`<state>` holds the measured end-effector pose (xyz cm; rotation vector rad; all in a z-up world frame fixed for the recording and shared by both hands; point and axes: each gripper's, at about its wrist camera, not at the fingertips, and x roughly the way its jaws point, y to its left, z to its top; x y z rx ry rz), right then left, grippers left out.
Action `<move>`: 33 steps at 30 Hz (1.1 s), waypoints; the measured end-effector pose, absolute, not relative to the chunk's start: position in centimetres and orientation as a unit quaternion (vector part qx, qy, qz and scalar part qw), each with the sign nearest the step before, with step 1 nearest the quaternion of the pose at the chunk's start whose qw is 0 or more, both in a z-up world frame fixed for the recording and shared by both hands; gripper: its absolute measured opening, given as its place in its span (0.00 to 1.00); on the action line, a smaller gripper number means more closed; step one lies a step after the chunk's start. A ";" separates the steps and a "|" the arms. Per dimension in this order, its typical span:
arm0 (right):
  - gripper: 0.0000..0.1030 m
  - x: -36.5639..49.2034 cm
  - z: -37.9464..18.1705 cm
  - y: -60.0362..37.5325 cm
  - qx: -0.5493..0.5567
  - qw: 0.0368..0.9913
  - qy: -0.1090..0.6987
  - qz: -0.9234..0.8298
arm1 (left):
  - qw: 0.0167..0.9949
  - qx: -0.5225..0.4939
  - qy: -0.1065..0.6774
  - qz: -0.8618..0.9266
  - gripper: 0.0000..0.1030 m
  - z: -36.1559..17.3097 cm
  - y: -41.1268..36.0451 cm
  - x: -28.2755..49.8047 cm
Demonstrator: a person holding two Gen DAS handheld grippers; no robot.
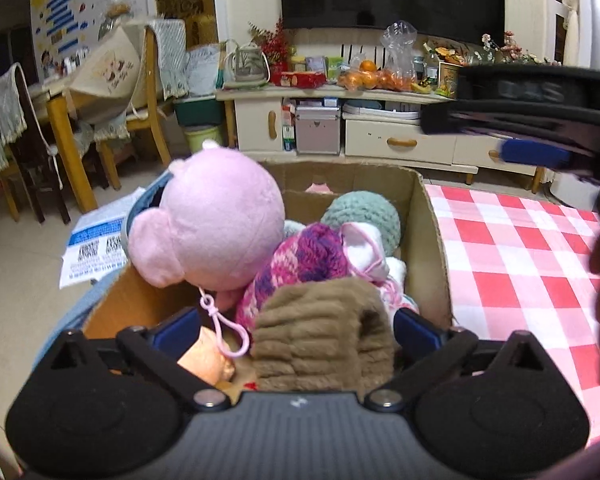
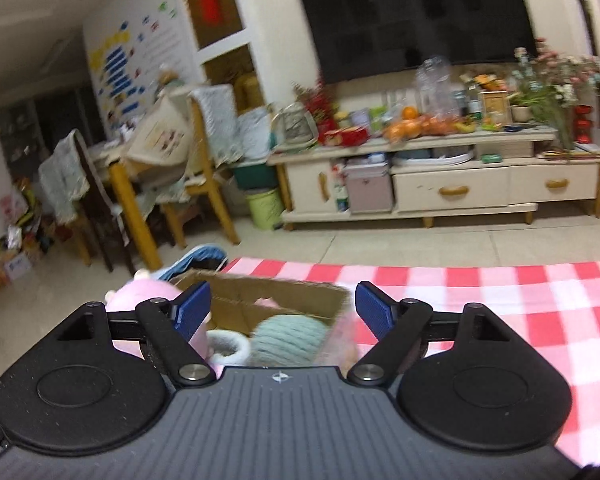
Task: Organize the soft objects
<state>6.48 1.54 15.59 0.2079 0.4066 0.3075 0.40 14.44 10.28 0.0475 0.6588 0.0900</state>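
Brown ribbed fuzzy knit hat (image 1: 324, 336) at near end of open cardboard box (image 1: 432, 240), between spread left gripper (image 1: 296, 326) pads, unpinched. Soft, light (squashes easily); pinch folded brim. Right gripper (image 2: 284, 308) spread, empty.

Left gripper (image 1: 296, 328): my black ribbed body, round black side discs, silver pivot screws, blue ribbed pads.
Right gripper (image 2: 283, 306): same build, small white emblem.
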 end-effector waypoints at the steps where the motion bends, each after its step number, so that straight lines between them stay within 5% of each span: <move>1: 0.97 5.6 15.7 1.0 0.107 0.964 0.199 0.140 | 0.945 0.026 0.322 0.045 0.99 10.3 14.4 0.4; 33: 0.98 -13.2 13.3 -1.3 0.095 0.962 0.252 0.048 | 0.964 0.004 0.264 0.044 0.99 11.0 14.9 -10.4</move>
